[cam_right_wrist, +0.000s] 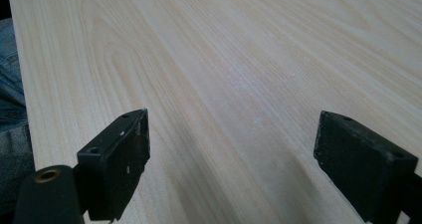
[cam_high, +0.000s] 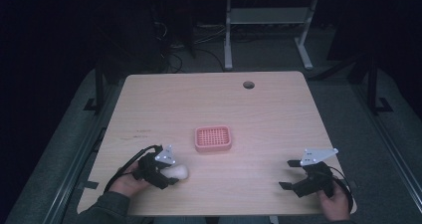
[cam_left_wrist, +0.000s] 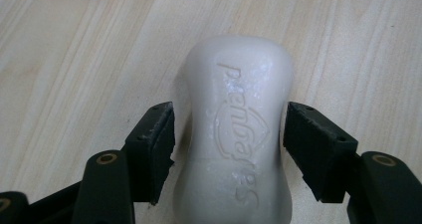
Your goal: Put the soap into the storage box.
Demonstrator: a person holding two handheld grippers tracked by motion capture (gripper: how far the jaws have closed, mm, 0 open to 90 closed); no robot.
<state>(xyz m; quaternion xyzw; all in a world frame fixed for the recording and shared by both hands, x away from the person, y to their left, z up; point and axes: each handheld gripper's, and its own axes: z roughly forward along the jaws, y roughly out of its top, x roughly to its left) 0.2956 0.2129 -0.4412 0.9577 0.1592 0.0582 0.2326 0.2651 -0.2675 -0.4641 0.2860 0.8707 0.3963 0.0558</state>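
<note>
Nearest the person's edge of the table (cam_high: 259, 109), the left gripper (cam_high: 166, 174) sits low over a white soap bar (cam_high: 178, 172), w/ the hand behind it at the front-left. From the left gripper view the soap bar (cam_left_wrist: 236, 134) lies flat, embossed lettering up, long axis running straight out btwn the two jaws. The right pad looks to touch the soap's flank; on the left a thin gap seems to remain, so I'd call it narrowed around the bar but not yet clamping, i.e. a grip about to land, not landed. Pads line up at the bar's waist, prob. bc that pinched-in middle gives the flat pads the best seat and keeps a slick bar from squirting out. Across at front-right, the right gripper (cam_high: 293, 174) hovers over bare wood, jaws wide apart, nothing btwn them; in the right gripper view just wood grain ahead. Looks parked, keeping clear while the left does the work. Farther in, approx. mid-table, a pink soap dish (cam_high: 213, 138) w/ a grid top stands apart from the soap, beyond it and a bit to the right, likely the drop-off spot. Past that, a round cable hole (cam_high: 248, 84) near the far edge.
</note>
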